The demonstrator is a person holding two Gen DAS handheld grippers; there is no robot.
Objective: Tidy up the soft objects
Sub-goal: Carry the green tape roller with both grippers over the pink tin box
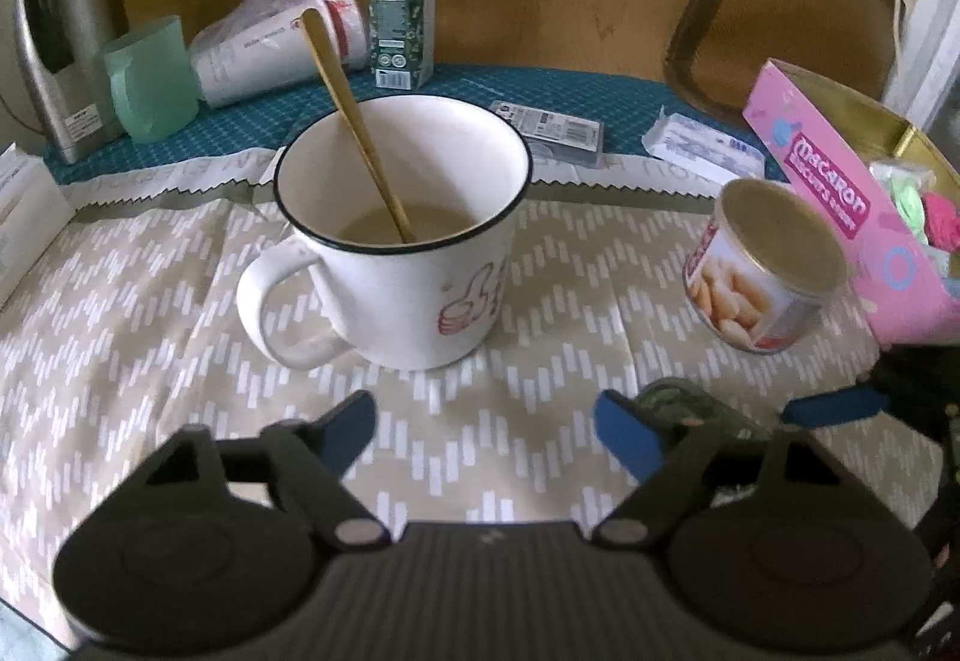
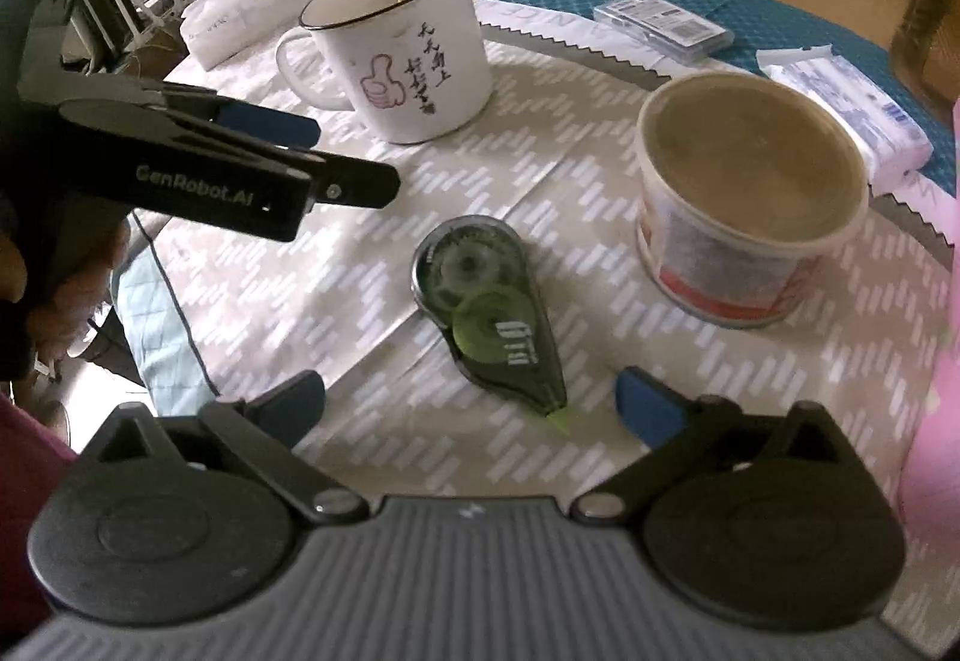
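Both claws gape empty: the left claw (image 1: 483, 436) before the mug (image 1: 396, 229), the right claw (image 2: 471, 406) around the tape dispenser (image 2: 489, 310).

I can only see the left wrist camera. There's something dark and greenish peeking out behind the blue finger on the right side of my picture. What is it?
Observer: The right wrist view shows all of it. It's a correction tape dispenser, dark with a green wheel inside, lying flat on the patterned cloth.
Operator: Is the other gripper grabbing it?
Observer: No. The right gripper is open. The dispenser's tip lies between its fingers, but neither pad touches it.
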